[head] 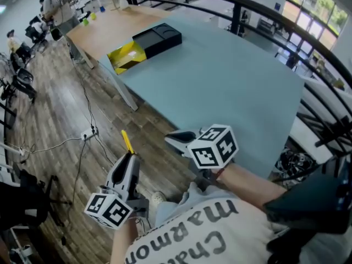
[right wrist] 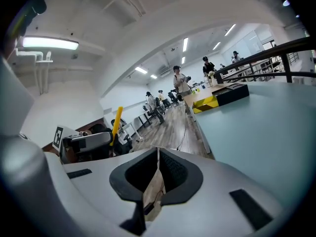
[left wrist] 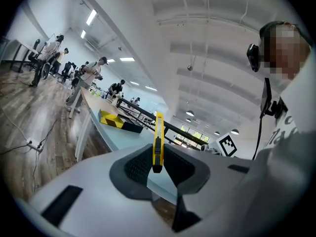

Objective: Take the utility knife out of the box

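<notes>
left gripper [head: 127,154] clamps knife [head: 127,141] by its tail, off the table and well clear of box [head: 148,45], right gripper [head: 177,141] pinched empty; that thin end-grip could let it pivot or drop.

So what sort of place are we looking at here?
Probably a shared open-plan lab or workshop: long worktables, several other people busy further along the room, and ceiling strip lights over a wood floor.
</notes>
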A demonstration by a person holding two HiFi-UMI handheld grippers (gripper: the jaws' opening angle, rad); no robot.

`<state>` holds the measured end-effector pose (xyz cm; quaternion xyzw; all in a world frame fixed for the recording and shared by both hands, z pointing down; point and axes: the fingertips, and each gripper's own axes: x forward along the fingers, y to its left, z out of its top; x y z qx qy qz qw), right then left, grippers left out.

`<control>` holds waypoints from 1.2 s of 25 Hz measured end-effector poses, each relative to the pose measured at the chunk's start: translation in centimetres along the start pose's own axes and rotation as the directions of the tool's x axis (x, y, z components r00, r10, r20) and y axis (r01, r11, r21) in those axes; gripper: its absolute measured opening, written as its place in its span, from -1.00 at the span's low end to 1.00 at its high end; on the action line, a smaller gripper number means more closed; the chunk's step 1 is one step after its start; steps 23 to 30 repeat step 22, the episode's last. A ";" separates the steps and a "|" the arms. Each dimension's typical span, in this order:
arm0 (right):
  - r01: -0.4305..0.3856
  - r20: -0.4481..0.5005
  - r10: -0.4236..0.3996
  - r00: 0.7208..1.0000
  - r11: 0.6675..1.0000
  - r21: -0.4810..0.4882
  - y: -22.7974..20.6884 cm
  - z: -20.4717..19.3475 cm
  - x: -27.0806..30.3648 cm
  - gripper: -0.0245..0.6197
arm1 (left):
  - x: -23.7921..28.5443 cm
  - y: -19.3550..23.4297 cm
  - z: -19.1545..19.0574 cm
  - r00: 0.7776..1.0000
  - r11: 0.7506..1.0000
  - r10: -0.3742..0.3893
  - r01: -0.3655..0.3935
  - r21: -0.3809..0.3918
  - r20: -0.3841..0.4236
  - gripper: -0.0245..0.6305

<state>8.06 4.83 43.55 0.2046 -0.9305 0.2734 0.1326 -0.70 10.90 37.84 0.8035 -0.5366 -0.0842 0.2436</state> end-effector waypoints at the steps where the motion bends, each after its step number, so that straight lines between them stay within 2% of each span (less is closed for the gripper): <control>1: 0.001 0.001 -0.001 1.000 1.000 0.002 0.0 -0.2 -0.2 -0.80 | 0.0 -0.2 -0.1 1.000 1.000 -0.004 0.004 0.000 -0.001 -0.72; 10: 0.040 0.032 -0.041 0.999 0.999 0.021 -0.9 0.0 -2.4 -0.80 | 0.5 -2.0 -0.3 0.999 0.999 -0.042 0.042 0.017 -0.017 -0.72; 30: 0.042 0.028 -0.042 0.999 0.999 0.004 -0.7 0.1 -2.8 -0.80 | 0.7 -2.4 0.1 0.998 0.998 -0.056 0.056 0.014 0.002 -0.72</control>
